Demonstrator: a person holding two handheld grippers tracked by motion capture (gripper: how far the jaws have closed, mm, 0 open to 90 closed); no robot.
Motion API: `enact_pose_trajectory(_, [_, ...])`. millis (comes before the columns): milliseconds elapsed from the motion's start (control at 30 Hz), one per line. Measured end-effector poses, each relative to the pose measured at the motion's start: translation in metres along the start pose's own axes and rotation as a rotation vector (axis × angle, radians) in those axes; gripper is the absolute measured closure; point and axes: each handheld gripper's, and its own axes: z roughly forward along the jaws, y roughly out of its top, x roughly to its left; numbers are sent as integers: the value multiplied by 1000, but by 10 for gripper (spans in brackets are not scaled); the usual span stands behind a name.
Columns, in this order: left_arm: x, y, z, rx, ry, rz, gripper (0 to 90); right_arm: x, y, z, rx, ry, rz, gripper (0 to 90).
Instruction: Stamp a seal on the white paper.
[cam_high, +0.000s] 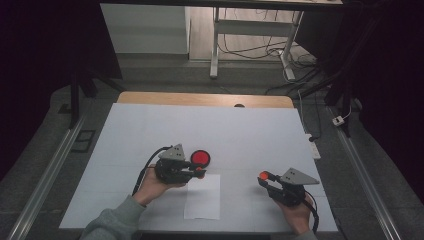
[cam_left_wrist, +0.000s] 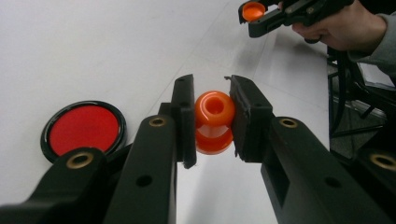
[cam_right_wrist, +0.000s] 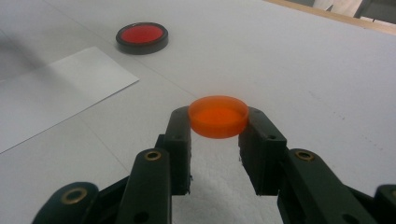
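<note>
On the worktop (cam_high: 150, 130) a paper sheet (cam_high: 202, 197) lies near the front edge. The round disc (cam_high: 200, 157) sits just behind the sheet's left corner, beside the left tool (cam_high: 199, 171). The right tool (cam_high: 263, 176) is well right of the sheet.

Black two-jaw tool (cam_left_wrist: 212, 121) with brass screws, grey three-cornered plate, black cable; grey sleeve (cam_high: 112, 222).

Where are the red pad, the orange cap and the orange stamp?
red pad (cam_right_wrist: 141, 34): right gripper view, its red face.
orange cap (cam_right_wrist: 218, 115): right gripper view, its inside.
orange stamp (cam_left_wrist: 214, 121): left gripper view, its rounded top.
</note>
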Motion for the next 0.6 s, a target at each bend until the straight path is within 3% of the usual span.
enact_pose_trajectory(600, [-10,-9,17,45,-14,21,722,1,0,0,2,4,2,646])
